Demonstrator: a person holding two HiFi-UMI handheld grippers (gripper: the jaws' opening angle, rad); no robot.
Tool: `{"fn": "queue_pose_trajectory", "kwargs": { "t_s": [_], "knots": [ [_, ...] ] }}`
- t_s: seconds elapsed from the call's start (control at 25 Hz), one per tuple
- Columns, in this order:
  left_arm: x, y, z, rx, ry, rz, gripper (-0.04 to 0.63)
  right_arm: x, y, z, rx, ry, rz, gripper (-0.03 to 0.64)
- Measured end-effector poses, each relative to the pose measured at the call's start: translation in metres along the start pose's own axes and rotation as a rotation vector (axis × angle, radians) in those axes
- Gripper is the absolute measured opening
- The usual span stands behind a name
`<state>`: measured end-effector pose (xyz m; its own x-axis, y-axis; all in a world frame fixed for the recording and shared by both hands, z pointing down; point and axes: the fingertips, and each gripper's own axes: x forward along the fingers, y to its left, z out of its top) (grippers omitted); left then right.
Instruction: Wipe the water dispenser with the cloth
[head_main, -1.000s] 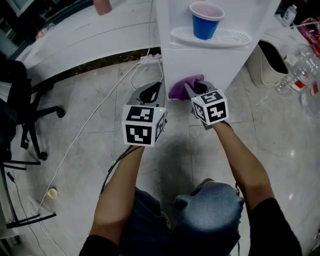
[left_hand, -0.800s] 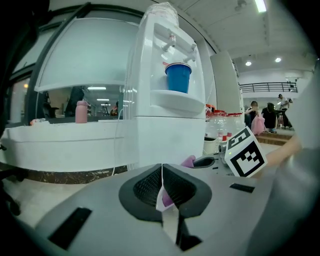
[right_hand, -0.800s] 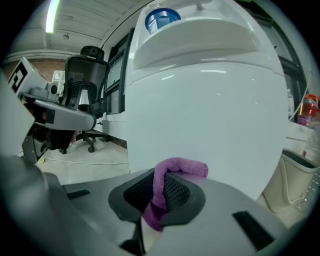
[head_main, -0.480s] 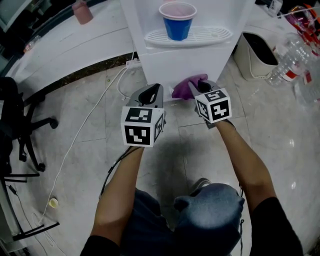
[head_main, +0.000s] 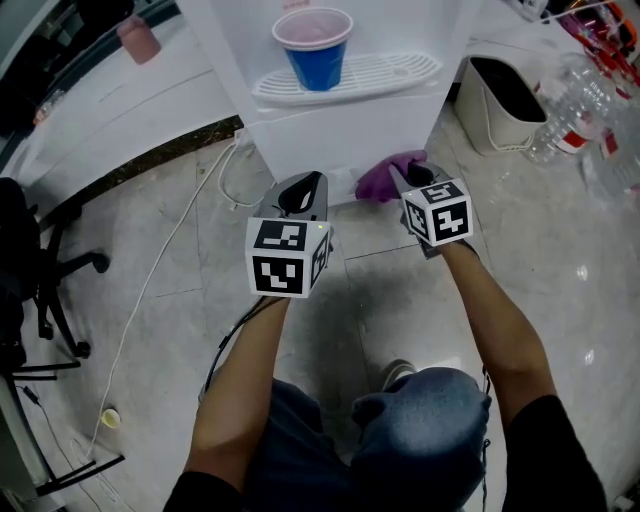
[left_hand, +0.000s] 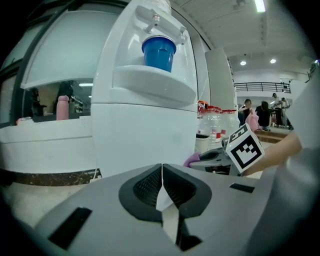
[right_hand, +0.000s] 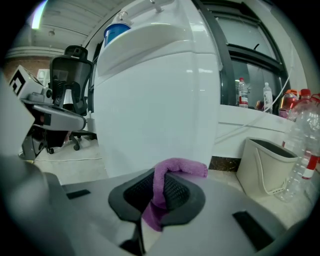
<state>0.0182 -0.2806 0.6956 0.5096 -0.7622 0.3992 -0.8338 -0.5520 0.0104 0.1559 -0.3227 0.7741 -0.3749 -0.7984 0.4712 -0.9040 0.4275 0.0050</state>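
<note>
I see the purple cloth (right_hand: 169, 176) caught in my right tool (head_main: 408, 178), whose jaws are closed on it; one strip runs down between the ribbed pads, and a folded end bulges past the tips towards the water dispenser (head_main: 340, 130). In the head view that folded end lies right at the dispenser's lower front panel, near its right corner; whether it presses on the white surface I cannot tell.

My left tool (left_hand: 162, 169) has its jaws pressed together with nothing between them; it hangs just left of the right tool, apart from it, pointing at the same lower panel without touching it.

Higher on the dispenser a blue cup (head_main: 318, 50) stands upright on the slotted drip tray (head_main: 390, 72). On the floor to the right of the dispenser sits a cream bin (head_main: 500, 105), with clear plastic bottles (head_main: 585, 110) further right; a white cable (head_main: 165, 255) trails over the tiles to the left, near a black office chair (head_main: 40, 280). A pink bottle (head_main: 138, 38) stands on the white tabletop (head_main: 100, 110) at far left.
</note>
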Motion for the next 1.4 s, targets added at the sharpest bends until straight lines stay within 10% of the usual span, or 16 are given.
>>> {"fn": "queue_pose_trajectory", "kwargs": {
  "t_s": [0.72,1.4],
  "knots": [
    [0.020,-0.058,0.025,0.038,0.043,-0.088,0.028,-0.048,-0.038,0.025,0.041,-0.004,-0.067,0.032],
    [-0.077,-0.102,0.268,0.077,0.092,-0.158,0.028,-0.228,-0.032,0.249,0.132,-0.040,-0.077,0.032]
  ]
}}
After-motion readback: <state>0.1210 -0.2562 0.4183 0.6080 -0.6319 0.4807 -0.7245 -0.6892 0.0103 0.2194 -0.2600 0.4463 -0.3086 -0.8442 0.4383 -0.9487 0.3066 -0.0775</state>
